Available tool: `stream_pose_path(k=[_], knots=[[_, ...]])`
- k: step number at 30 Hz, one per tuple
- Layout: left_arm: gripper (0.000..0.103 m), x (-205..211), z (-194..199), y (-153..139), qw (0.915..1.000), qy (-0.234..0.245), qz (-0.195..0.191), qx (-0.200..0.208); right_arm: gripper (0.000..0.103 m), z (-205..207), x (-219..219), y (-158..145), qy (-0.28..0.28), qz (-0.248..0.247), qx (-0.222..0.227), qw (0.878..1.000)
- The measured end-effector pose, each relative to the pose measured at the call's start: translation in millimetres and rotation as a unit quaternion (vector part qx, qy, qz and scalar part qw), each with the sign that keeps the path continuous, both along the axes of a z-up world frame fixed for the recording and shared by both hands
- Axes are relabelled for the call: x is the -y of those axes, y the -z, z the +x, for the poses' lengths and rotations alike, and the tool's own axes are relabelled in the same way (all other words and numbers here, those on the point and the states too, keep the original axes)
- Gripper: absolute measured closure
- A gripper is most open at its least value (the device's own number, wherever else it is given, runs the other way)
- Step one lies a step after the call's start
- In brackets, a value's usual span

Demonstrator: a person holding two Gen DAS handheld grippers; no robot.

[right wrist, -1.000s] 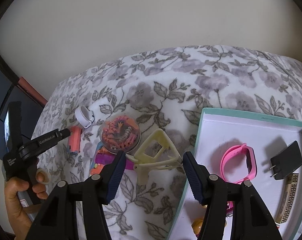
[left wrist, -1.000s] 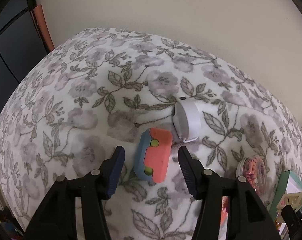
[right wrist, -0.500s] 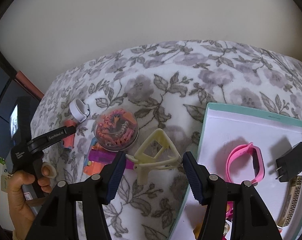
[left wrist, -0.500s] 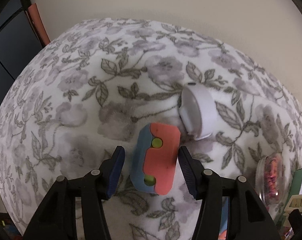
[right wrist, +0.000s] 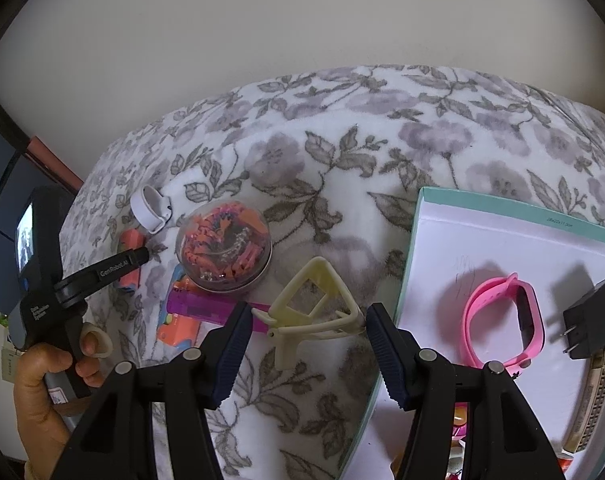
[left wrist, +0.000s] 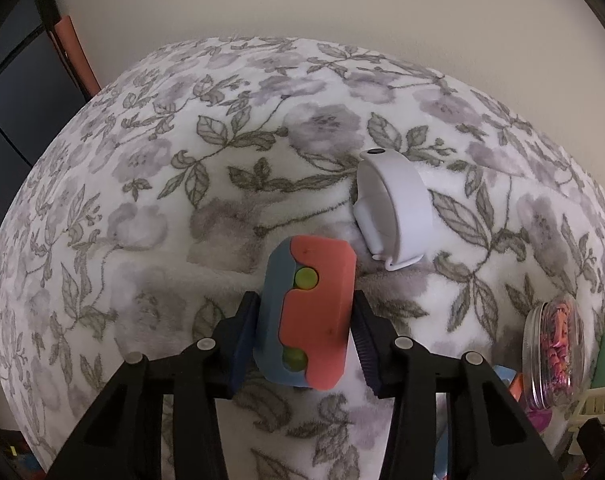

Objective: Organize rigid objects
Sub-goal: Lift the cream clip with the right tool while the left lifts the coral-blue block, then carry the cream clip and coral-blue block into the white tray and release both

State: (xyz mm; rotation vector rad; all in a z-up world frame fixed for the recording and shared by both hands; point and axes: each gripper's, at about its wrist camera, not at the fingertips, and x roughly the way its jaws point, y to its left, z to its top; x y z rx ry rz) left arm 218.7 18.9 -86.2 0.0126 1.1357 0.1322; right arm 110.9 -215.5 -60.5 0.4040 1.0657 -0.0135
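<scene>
Coral-and-blue block (left wrist: pixel 308 316) with two green dots lies on the floral blanket (left wrist: pixel 150 184), and the left tool (left wrist: pixel 304 330) straddles it: its jaws have just been closing, and the dark pads now sit against the block's two long sides. At one o'clock from the block, just beside it and apparently not touching, a white ring-shaped band (left wrist: pixel 394 208) stands on edge. At the three o'clock edge of that view sits a clear round container (left wrist: pixel 552 356) of orange and pink bits.

The right tool (right wrist: pixel 306 340) hovers with its jaws about half open and nothing gripped; a cream plastic frame (right wrist: pixel 316 308) lies on the blanket between and just beyond its tips. At three o'clock from the frame stands a teal-rimmed white box (right wrist: pixel 430 248), with a pink watch (right wrist: pixel 502 320) and a black plug adapter (right wrist: pixel 594 316) inside. At nine o'clock, a hand (right wrist: pixel 42 384) holds the left tool's handle over the block.
</scene>
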Motion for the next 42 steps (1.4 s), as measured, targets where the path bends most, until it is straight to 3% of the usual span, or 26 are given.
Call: stream_pose_path(k=[7,15,20,29,35,42], knots=[[0.056,-4,-5,-12,0.9997,-0.006,-0.022,-0.007,0.041,-1,-1,-11,-0.003,-0.008,0.012,1.0],[0.056,3,-20,-75,0.9973,0.006,-0.049,0.055,0.041,-8,8,-43,0.007,-0.017,0.032,0.999],[0.056,17,-32,-108,0.9958,0.02,-0.053,0.072,0.041,-18,24,-64,0.027,-0.028,0.039,0.998],[0.056,87,-63,-148,0.991,0.085,-0.076,0.07,0.041,-47,73,-90,0.068,-0.018,0.042,0.997],[0.056,149,-96,-168,0.9833,0.145,-0.086,0.068,0.041,-76,107,-107,0.099,-0.025,0.042,0.994],[0.056,207,-136,-170,0.9725,0.201,-0.102,0.056,0.041,-108,140,-125,0.126,-0.038,0.041,0.99]])
